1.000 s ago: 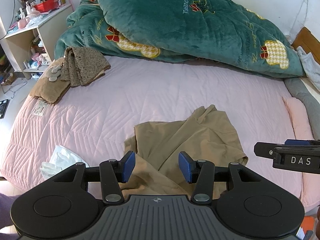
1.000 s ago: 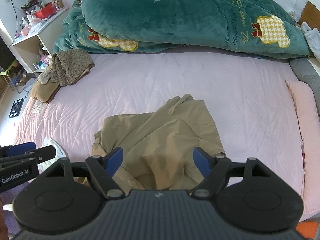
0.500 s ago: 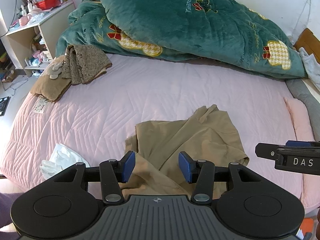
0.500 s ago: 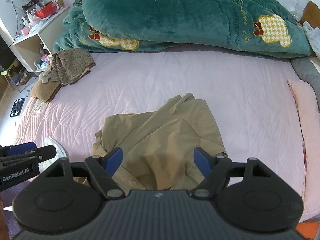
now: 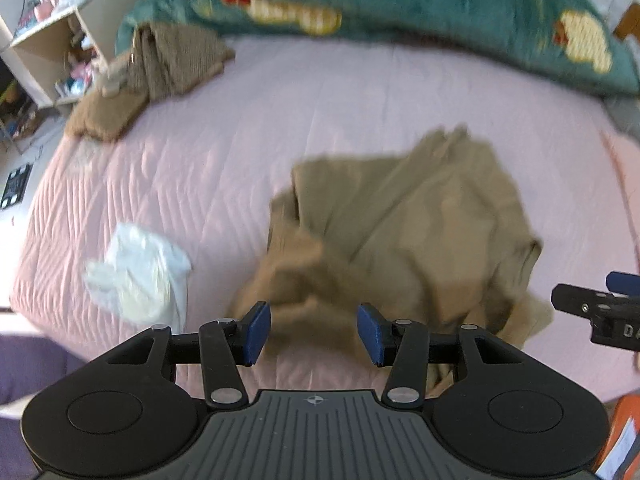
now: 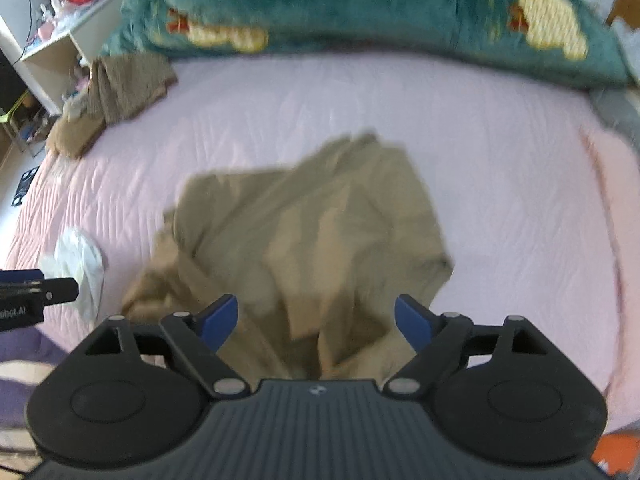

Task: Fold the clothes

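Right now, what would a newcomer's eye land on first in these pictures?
The crumpled tan garment in the middle of the pink bed, unfolded, just ahead of both open tools. Behind it, a big teal quilt is heaped along the bed's far edge. A white cloth lies near the left corner.

Bed, pink quilted cover (image 5: pixel 248 128): tan garment (image 5: pixel 404 232) ahead of tools; white cloth (image 5: pixel 140 272) left; brown clothes (image 5: pixel 160 68) far left; green duvet (image 5: pixel 400 4) beyond
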A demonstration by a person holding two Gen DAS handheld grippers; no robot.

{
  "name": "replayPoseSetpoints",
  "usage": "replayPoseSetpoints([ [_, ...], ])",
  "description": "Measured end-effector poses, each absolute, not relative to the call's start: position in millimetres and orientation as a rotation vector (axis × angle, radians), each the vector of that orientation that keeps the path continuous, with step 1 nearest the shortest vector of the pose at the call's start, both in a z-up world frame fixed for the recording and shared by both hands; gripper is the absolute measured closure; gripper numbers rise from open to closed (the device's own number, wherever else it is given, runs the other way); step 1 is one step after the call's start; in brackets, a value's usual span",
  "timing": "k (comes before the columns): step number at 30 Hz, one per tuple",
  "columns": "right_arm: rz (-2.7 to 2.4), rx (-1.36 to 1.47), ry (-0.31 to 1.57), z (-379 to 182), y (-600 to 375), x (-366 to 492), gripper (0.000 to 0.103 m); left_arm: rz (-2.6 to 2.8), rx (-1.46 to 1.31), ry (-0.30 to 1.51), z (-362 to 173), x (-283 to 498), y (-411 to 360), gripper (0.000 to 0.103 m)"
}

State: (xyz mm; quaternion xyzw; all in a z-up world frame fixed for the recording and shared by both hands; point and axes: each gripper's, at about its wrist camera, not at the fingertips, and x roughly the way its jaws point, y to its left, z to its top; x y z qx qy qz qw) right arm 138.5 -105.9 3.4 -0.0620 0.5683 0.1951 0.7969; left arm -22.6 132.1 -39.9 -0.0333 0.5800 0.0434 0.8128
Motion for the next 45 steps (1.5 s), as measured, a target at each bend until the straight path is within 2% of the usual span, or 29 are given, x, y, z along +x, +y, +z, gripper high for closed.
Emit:
replayPoseSetpoints([
  [6, 0.478, -0.131, 1.305, -49.4, -108.8, 133.8, 0.017, 0.142, -0.025, 1.356, -92.9, -31.0, 126.4, 0.053],
  [13, 0.545, -0.136, 1.399, -110.1, -110.2, 129.4, 0.017, 0.172, -0.021, 1.339, -141.8, 15.3, 140.4, 0.053],
  [28, 0.499, -0.071, 1.459, -202.0, -69.3, 125.5, 0.016, 0.114, 0.046, 1.351, -237.7, 105.8, 158.9, 0.051],
  [33, 0.441, -0.129, 1.502, -218.5, -80.6, 120.4, 0.016, 0.074, 0.081, 1.386, -266.7, 104.4, 150.8, 0.051],
  [35, 0.391, -0.157, 1.518, -220.4, -99.8, 118.2, 0.016, 0.062, 0.079, 1.385, -266.7, 102.9, 152.4, 0.049],
  [37, 0.32, -0.184, 1.526, -219.3, -127.6, 115.6, 0.016, 0.062, 0.065, 1.395, -265.0, 101.1, 157.9, 0.043],
  [41, 0.1, -0.245, 1.555, -219.5, -200.4, 115.0, 0.016, 0.082, 0.055, 1.415, -261.5, 90.1, 173.5, 0.041],
  [45, -0.001, -0.143, 1.539, -195.9, -251.0, 120.8, 0.016, 0.096, 0.046, 1.416, -250.8, 74.0, 186.1, 0.041],
])
